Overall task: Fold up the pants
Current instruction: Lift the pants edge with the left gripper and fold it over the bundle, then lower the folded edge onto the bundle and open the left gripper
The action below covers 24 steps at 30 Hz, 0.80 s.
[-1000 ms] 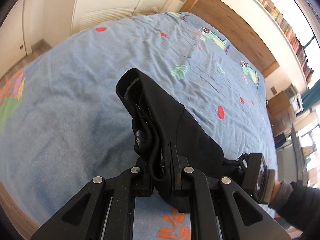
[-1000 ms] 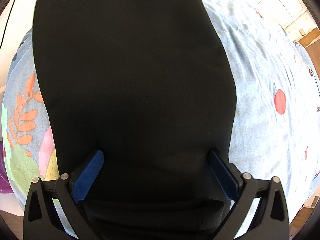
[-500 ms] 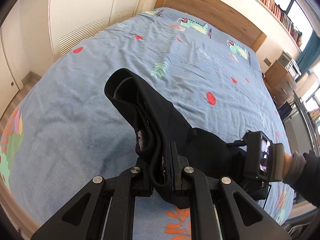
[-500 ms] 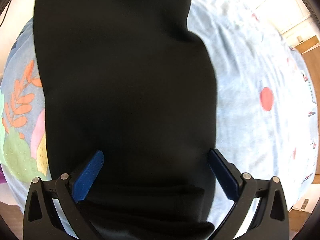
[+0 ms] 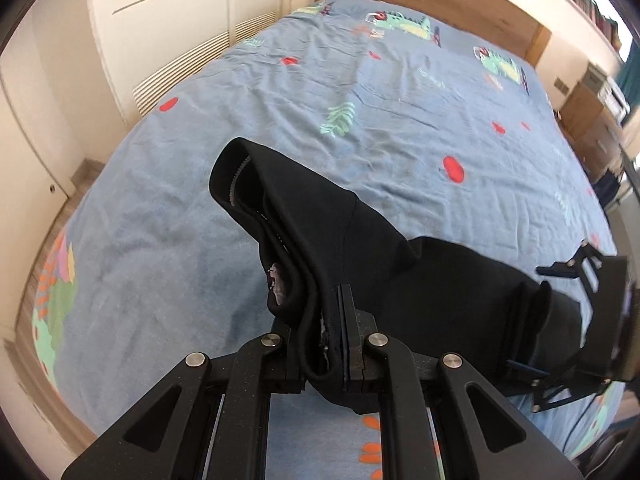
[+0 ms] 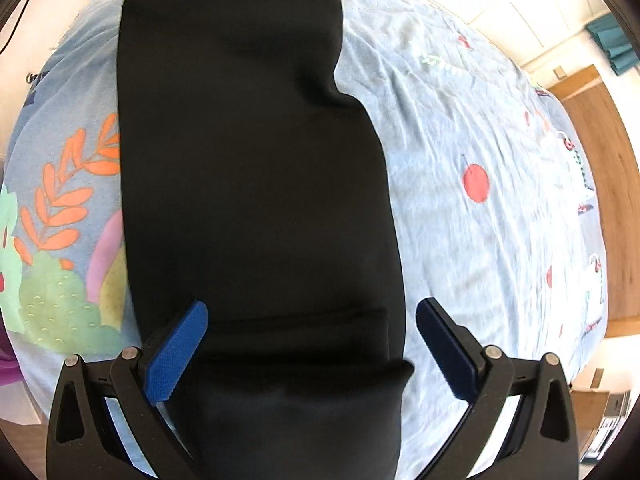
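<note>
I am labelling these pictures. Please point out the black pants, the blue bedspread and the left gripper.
black pants (image 6: 256, 184): right wrist view, on the flat middle of the cloth.
blue bedspread (image 5: 168, 216): left wrist view, on a bare part left of the pants.
left gripper (image 5: 324, 344): left wrist view, between the fingertips clamping the cloth.

Black linkage arms with silver screws; blue ribbed fingers, seemingly rubber-padded.

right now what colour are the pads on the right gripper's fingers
Blue, with a fine ribbed texture on the pads; the right wrist view shows them best.
</note>
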Tool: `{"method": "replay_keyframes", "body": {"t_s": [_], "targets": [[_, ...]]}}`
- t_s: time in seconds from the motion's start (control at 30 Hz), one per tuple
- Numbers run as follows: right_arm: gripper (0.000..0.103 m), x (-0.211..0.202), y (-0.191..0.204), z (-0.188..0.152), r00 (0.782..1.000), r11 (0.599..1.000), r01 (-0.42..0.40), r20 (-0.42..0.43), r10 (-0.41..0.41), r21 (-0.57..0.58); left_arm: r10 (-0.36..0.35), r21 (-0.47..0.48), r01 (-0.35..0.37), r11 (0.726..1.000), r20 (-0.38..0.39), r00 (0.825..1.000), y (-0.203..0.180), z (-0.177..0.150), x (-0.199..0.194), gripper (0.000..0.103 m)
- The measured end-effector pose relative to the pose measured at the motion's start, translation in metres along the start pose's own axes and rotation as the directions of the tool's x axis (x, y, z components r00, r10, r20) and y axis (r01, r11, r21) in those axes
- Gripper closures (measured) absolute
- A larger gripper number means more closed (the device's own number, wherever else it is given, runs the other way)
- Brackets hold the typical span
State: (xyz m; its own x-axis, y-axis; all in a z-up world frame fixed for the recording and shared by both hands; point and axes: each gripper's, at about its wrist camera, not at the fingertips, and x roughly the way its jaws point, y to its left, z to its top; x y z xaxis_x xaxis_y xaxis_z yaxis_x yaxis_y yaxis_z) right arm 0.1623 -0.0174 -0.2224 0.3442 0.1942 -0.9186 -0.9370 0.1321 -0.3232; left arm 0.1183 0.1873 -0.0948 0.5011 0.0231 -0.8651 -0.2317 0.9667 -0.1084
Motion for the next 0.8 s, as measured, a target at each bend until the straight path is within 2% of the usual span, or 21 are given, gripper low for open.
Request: {"method": "replay_keyframes", "body": {"t_s": [0.07, 0.2, 0.27, 0.43, 0.63, 0.8], "targets": [[0.0, -0.016, 0.002, -0.013, 1.0, 0.999, -0.001, 0.014, 0.0, 0.039, 0.009, 0.039, -0.009, 0.999, -0.005, 1.0, -0.006, 0.0, 0.001, 0.094], [0.0, -0.035, -0.003, -0.02, 0.999, 0.995, 0.021, 0.04, -0.025, 0.093, 0.007, 0.114, -0.007, 0.993, 0.001, 1.0, -0.023, -0.001, -0.002, 0.094], [0.0, -0.043, -0.007, -0.041, 0.999, 0.993, 0.022, 0.043, -0.027, 0.118, -0.005, 0.15, 0.004, 0.989, 0.005, 1.0, -0.035, -0.001, -0.003, 0.094], [0.0, -0.066, -0.01, -0.064, 0.998, 0.981, 0.043, 0.037, -0.051, 0.191, -0.042, 0.267, 0.038, 0.963, 0.012, 0.999, -0.075, 0.0, -0.007, 0.094], [0.0, -0.086, -0.023, -0.113, 0.997, 0.938, 0.075, 0.006, -0.082, 0.339, -0.103, 0.448, 0.097, 0.889, -0.012, 0.995, -0.14, -0.007, -0.005, 0.094], [0.0, -0.099, -0.028, -0.156, 0.994, 0.891, 0.105, -0.029, -0.103, 0.442, -0.148, 0.58, 0.149, 0.801, -0.049, 0.988, -0.2, -0.021, 0.005, 0.094]]}}
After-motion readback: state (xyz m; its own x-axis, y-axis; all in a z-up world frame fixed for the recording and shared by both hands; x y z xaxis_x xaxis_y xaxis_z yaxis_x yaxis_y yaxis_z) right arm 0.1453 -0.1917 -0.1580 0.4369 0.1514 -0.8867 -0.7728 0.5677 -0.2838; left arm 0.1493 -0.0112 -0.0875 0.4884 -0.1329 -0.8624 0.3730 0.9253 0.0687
